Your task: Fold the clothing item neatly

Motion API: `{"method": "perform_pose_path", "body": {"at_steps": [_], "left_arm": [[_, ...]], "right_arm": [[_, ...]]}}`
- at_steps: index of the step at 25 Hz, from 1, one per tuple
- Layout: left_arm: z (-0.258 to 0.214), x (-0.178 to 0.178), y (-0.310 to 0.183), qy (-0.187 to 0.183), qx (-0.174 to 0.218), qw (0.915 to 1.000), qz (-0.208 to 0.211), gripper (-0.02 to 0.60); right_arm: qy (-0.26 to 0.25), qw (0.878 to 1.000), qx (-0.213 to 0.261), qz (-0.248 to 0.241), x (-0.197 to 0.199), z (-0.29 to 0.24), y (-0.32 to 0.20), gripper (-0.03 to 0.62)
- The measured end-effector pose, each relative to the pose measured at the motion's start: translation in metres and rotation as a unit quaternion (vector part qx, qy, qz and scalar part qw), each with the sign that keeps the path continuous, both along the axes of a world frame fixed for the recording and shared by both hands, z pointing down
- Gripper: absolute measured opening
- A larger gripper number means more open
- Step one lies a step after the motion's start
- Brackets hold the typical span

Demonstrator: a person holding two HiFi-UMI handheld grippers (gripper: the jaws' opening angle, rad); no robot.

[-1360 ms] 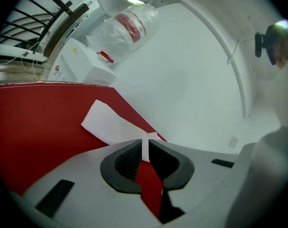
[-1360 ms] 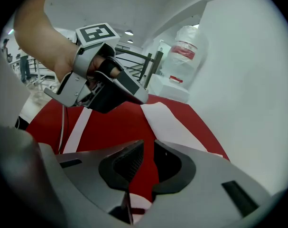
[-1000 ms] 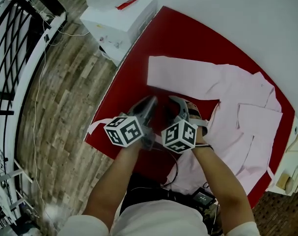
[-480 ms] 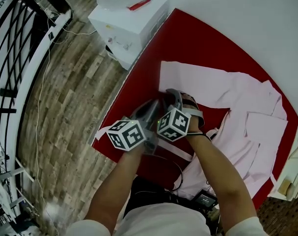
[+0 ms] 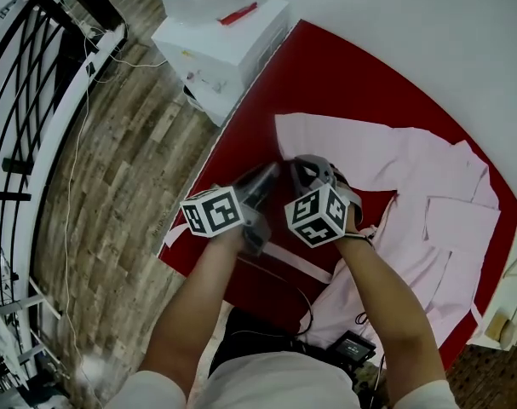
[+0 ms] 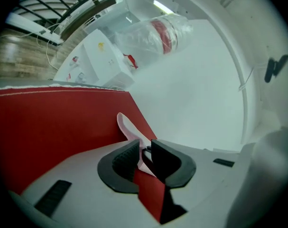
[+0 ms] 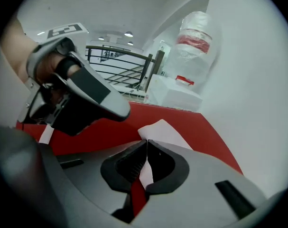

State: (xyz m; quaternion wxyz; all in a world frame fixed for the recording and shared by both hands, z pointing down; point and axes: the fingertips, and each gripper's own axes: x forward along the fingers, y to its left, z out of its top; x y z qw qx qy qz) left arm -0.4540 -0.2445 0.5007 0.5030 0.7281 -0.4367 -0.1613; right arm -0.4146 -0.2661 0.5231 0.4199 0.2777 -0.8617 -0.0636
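The light is bright and even, from ceiling lamps (image 7: 128, 34) and a strip light (image 6: 159, 6), and the white wall (image 6: 196, 80) washes out to glare. Shadows are faint. Both my gripper views bulge fisheye with black corners, my jaws soft up close. In the head view the pink shirt (image 5: 445, 237) is crisp and the railing (image 5: 45, 126) bows at the edge.

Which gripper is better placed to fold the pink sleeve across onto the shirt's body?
Right, probably. The right gripper is shut on the sleeve at its end, ready to carry it. The left gripper has just been opening its jaws, with only a thin pink strip loose between them.
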Motion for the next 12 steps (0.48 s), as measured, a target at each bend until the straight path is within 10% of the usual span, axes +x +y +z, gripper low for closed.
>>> {"method": "perform_pose_path", "body": {"at_steps": [12], "left_arm": [[0.012,0.010,-0.042,0.126,-0.046,0.9910,0.000,0.176]], "right_arm": [[-0.030,1.000,0.004,-0.006,0.012,-0.026,-0.001,0.021]]}}
